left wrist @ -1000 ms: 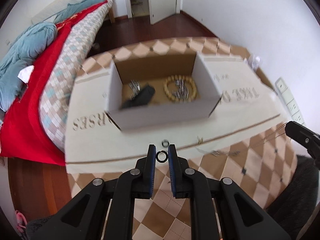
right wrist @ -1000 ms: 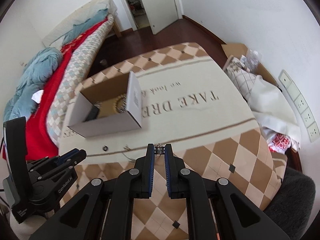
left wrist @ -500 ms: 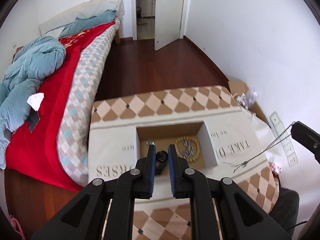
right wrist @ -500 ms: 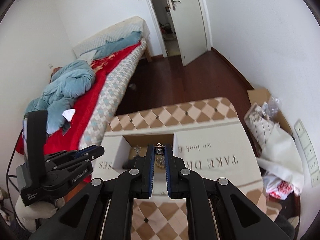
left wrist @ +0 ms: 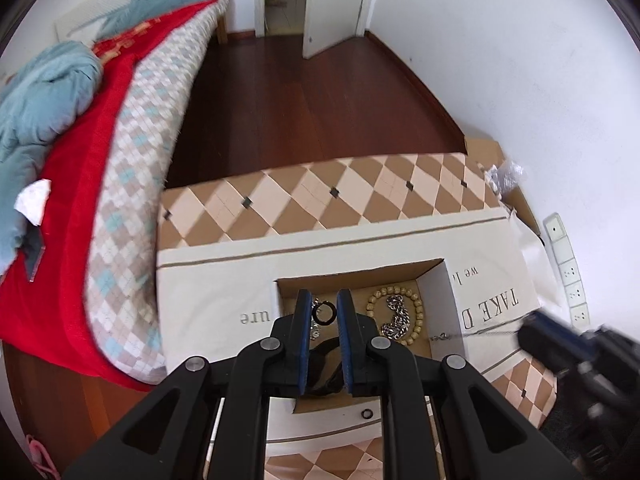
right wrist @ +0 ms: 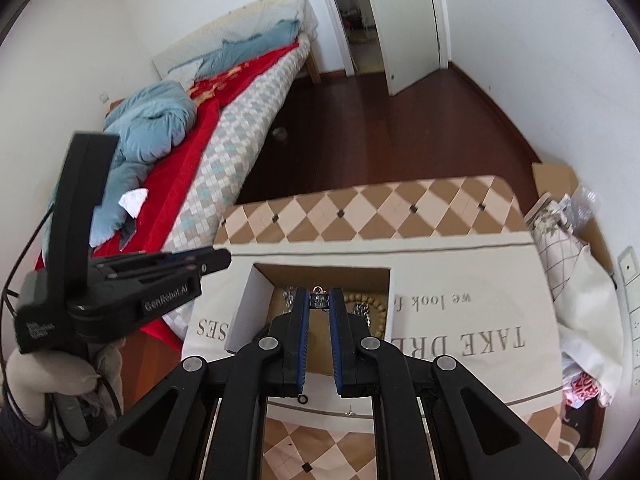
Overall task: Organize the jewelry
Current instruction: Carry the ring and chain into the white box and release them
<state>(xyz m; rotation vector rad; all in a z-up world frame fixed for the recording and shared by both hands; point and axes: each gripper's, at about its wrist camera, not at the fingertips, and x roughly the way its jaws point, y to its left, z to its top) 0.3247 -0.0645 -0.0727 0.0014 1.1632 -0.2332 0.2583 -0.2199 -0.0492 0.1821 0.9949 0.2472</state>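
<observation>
An open cardboard box (left wrist: 448, 296) (right wrist: 248, 304) sits on a cream cloth on the table. Inside lie a wooden bead bracelet (left wrist: 396, 312) and a silver chain (left wrist: 394, 322). My left gripper (left wrist: 324, 314) is shut on a small black ring (left wrist: 323, 313) and holds it above the box. My right gripper (right wrist: 319, 300) is shut on the clasp of a thin chain necklace (right wrist: 319, 299), also above the box; the chain (left wrist: 480, 333) trails from it in the left wrist view. Another small black ring (left wrist: 367, 414) (right wrist: 303, 399) lies on the cloth in front of the box.
The table (left wrist: 320, 200) has a brown diamond pattern under the lettered cloth (right wrist: 480, 320). A bed with a red blanket (left wrist: 80, 200) stands left. A cardboard carton and bags (right wrist: 568, 216) sit to the right by the wall. Dark wood floor (left wrist: 320, 100) lies beyond.
Both grippers have come lower and closer over the box, each still holding its piece. The necklace chain now hangs across the box's right side.
</observation>
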